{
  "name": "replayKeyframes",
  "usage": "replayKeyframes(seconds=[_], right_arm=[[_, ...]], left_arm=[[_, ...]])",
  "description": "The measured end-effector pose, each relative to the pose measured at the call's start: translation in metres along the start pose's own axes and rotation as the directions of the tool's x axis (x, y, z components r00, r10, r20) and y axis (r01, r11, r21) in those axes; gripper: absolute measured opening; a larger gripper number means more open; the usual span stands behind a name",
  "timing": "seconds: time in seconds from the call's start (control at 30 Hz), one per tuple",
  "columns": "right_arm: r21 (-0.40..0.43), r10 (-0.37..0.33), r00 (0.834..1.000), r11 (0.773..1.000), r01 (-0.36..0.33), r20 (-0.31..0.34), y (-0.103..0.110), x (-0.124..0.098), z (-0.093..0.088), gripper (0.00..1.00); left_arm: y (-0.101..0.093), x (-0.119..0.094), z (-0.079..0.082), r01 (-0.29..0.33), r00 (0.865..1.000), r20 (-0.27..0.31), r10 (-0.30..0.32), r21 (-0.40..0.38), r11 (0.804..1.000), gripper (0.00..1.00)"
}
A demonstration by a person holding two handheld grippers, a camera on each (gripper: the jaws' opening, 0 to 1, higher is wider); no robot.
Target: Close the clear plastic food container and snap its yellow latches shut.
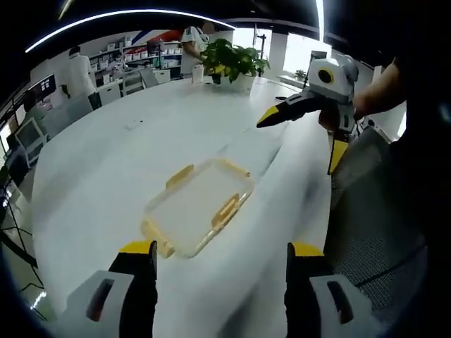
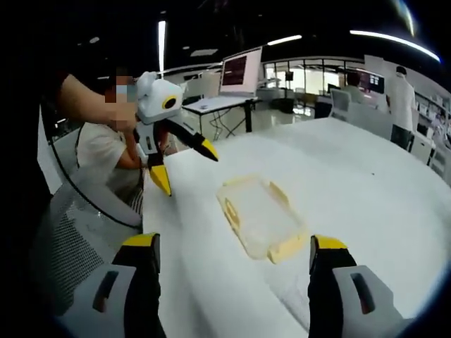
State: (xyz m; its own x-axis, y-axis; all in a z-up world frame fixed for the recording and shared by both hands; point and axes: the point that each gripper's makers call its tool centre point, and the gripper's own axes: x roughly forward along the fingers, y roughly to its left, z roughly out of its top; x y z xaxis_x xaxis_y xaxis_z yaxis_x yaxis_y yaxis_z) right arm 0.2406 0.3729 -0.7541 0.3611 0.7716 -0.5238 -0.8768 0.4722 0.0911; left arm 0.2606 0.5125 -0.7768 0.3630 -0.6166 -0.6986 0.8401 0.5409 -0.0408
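You hold both grippers, left and right, wide apart above the clear plastic food container with yellow latches, which lies near the white tabletop's edge, ready for pressing.

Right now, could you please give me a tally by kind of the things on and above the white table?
Clear food container with yellow latches: 1
Potted plant: 1
Grippers, left gripper and right gripper, both held open: 2
Total: 4
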Motion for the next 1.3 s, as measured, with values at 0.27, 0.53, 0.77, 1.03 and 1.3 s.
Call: replayKeyframes(seconds=[0.27, 0.53, 0.77, 1.03, 1.3], right_arm=[[-0.015, -0.001, 1.0, 1.0, 0.001, -0.012, -0.009, 0.006, 0.002, 0.85], [-0.034, -0.007, 0.999, 0.999, 0.005, -0.044, -0.018, 0.012, -0.002, 0.83], [-0.065, 0.01, 0.997, 0.998, -0.015, -0.079, -0.022, 0.018, -0.004, 0.83], [-0.096, 0.017, 0.992, 0.995, -0.029, -0.128, -0.03, 0.022, -0.011, 0.79], [-0.089, 0.022, 0.987, 0.995, -0.037, -0.162, -0.036, 0.028, -0.014, 0.76]], left_arm=[[0.012, 0.002, -0.003, 0.003, 1.0, -0.022, -0.003, 0.003, 1.0, 0.7], [0.015, 0.004, -0.003, 0.016, 0.999, -0.036, -0.016, 0.008, 1.0, 0.68], [0.019, 0.009, -0.006, 0.034, 0.998, -0.059, -0.032, 0.029, 0.999, 0.67], [0.027, 0.013, -0.006, 0.04, 0.997, -0.073, -0.037, 0.045, 0.998, 0.67], [0.032, 0.018, -0.008, 0.058, 0.993, -0.102, -0.05, 0.084, 0.995, 0.66]])
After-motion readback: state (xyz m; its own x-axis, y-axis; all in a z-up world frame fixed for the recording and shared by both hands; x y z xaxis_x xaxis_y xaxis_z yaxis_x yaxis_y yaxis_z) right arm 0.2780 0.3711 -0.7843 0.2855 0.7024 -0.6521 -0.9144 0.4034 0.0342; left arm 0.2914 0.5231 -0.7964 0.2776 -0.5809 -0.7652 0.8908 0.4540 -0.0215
